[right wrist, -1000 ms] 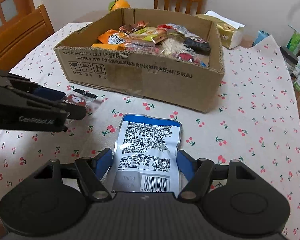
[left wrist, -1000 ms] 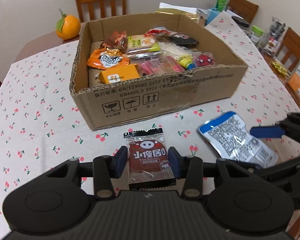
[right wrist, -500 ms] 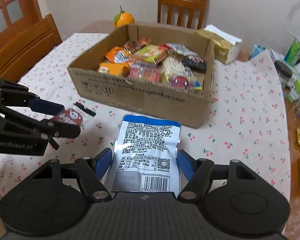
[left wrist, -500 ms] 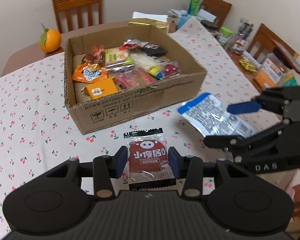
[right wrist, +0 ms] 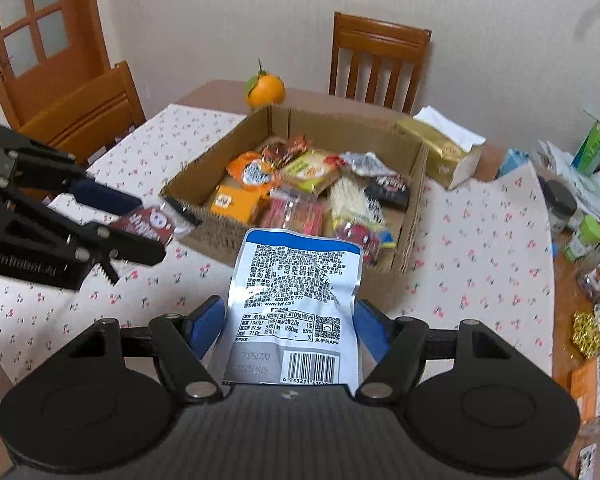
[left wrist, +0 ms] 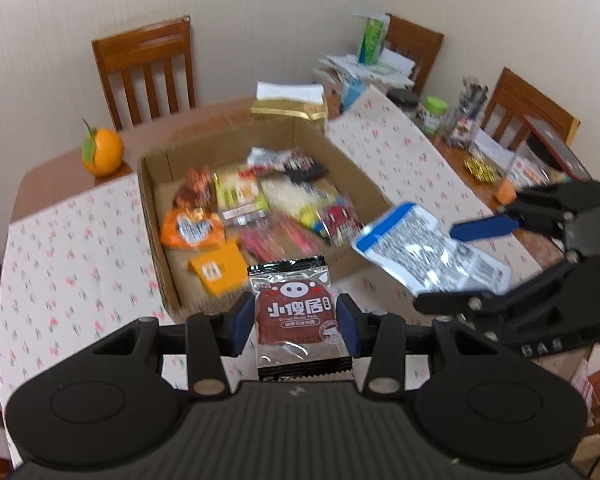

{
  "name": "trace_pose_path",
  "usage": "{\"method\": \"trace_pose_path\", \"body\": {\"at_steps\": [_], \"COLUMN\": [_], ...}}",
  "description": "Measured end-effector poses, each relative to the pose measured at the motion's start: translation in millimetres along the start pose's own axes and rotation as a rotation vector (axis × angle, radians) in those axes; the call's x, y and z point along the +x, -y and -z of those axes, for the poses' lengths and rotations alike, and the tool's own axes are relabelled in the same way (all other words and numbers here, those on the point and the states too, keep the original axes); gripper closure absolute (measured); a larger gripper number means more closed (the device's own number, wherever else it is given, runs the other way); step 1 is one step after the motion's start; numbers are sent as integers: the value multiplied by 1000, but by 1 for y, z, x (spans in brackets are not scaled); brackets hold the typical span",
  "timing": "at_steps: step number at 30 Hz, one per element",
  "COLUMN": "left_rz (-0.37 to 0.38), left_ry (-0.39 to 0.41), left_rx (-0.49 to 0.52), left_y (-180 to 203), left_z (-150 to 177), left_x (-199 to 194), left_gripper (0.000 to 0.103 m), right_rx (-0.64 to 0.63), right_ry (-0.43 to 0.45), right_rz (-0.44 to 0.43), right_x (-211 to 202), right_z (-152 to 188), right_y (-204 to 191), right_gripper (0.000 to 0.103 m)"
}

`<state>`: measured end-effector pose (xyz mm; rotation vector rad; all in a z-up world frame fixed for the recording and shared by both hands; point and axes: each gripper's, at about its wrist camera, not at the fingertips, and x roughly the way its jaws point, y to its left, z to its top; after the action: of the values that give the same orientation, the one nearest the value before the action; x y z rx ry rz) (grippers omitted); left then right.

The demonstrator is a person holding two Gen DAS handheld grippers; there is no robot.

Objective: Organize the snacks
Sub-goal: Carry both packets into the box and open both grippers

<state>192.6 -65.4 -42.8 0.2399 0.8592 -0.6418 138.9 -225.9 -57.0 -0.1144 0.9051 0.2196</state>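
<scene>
My left gripper (left wrist: 296, 322) is shut on a dark red snack packet with a pig face (left wrist: 294, 312) and holds it in the air above the near rim of the open cardboard box (left wrist: 156, 232). My right gripper (right wrist: 290, 326) is shut on a blue-and-silver snack pouch (right wrist: 296, 292), held in the air over the box's near wall (right wrist: 216, 236). The box holds several snack packets. The right gripper with its pouch (left wrist: 424, 256) shows at the right of the left wrist view. The left gripper with the red packet (right wrist: 146, 224) shows at the left of the right wrist view.
An orange (left wrist: 102, 152) sits on the table beyond the box. A gold tissue box (right wrist: 440, 152) stands behind it. Jars, cartons and packets (right wrist: 580, 232) crowd the table's right side. Wooden chairs (right wrist: 376, 64) surround the cherry-print tablecloth (right wrist: 472, 240).
Both grippers have risen from the table with their packets and moved toward the box; the box now lies below them.
</scene>
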Motion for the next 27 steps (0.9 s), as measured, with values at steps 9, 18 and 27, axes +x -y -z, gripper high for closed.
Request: {"method": "trace_pose_path", "body": {"at_steps": [9, 18, 27], "left_rz": [-74, -153, -191], "left_ry": [50, 99, 171], "left_rx": [2, -36, -73], "left_y": [-23, -46, -43], "left_z": [-45, -72, -46], "left_x": [33, 70, 44], "left_gripper": [59, 26, 3], "right_rx": [19, 39, 42], "right_ry": [31, 45, 43], "right_rz": [20, 35, 40], "right_x": [2, 6, 8], "right_z": [-14, -21, -22], "right_y": [13, 18, 18], "right_gripper": [27, 27, 27]}}
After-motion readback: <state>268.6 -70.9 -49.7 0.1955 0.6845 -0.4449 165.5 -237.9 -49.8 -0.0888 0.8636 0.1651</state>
